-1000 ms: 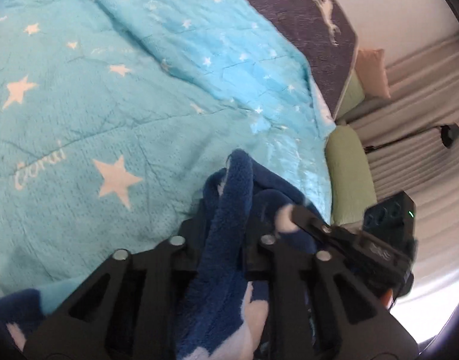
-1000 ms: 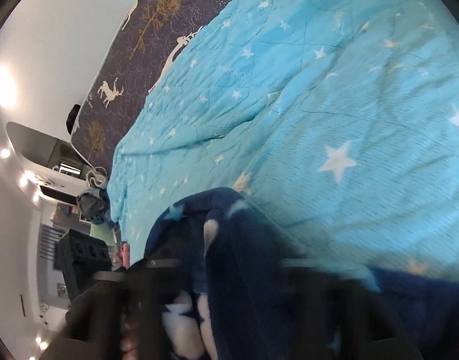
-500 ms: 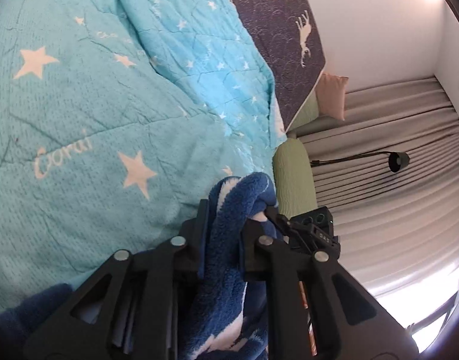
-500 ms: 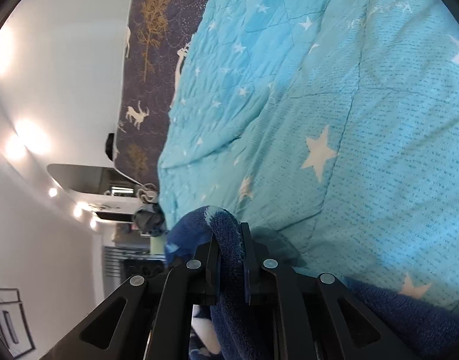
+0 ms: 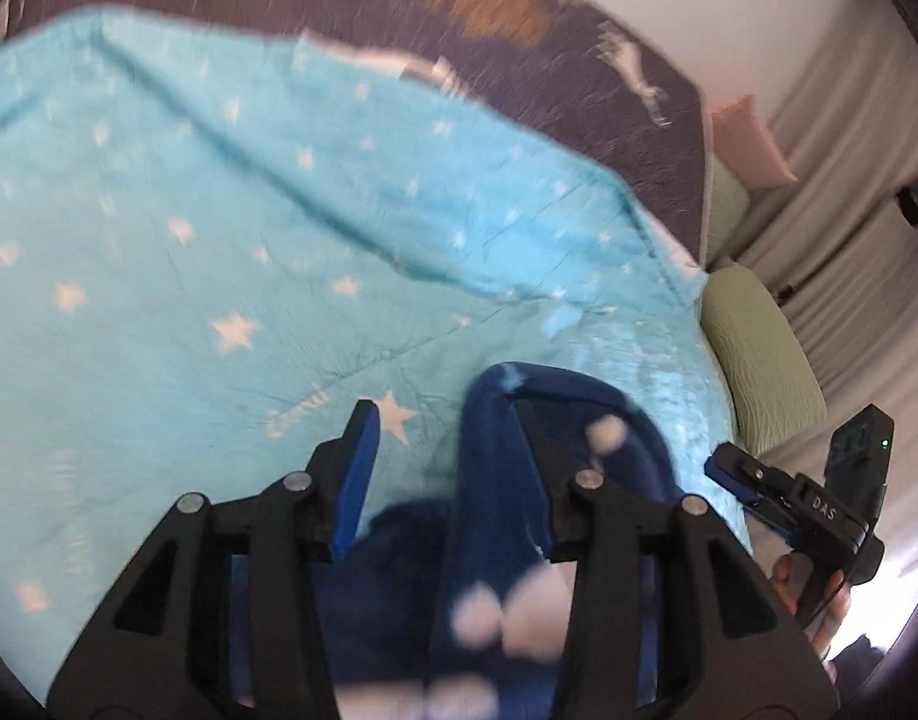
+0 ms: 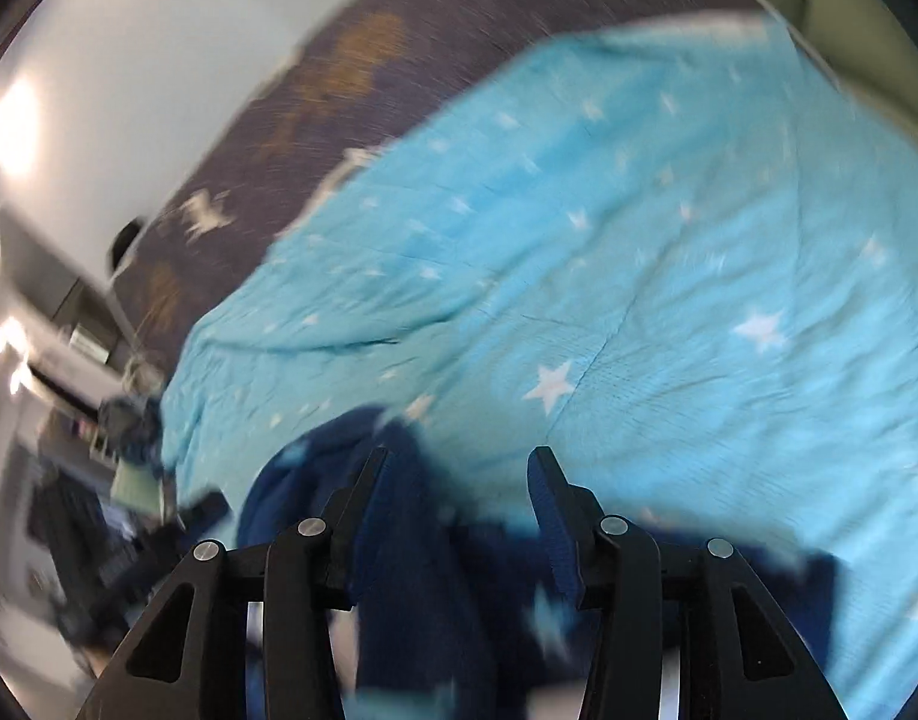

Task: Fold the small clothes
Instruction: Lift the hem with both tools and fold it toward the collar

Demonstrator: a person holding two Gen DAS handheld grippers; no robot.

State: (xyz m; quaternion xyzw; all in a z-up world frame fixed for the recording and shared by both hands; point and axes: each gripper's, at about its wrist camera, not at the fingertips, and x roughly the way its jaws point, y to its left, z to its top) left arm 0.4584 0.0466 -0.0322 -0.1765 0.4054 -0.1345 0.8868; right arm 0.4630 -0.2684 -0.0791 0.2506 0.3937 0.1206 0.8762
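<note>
Now navy fleece garment [image 5: 495,516] on star quilt [image 5: 219,240]

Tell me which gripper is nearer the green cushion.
Right. In the left wrist view, the right gripper hovers just beside the green cushion; the left gripper sits farther off, over the navy garment.

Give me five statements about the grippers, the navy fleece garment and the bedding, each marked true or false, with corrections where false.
1. The left gripper is open. True.
2. The right gripper is clamped shut on the garment. False: its jaws stand apart.
3. The navy fleece garment has white markings. True.
4. The quilt is plain red. False: it is light blue with white stars.
5. The garment lies neatly folded flat. False: it sits bunched up between the open fingers.
</note>
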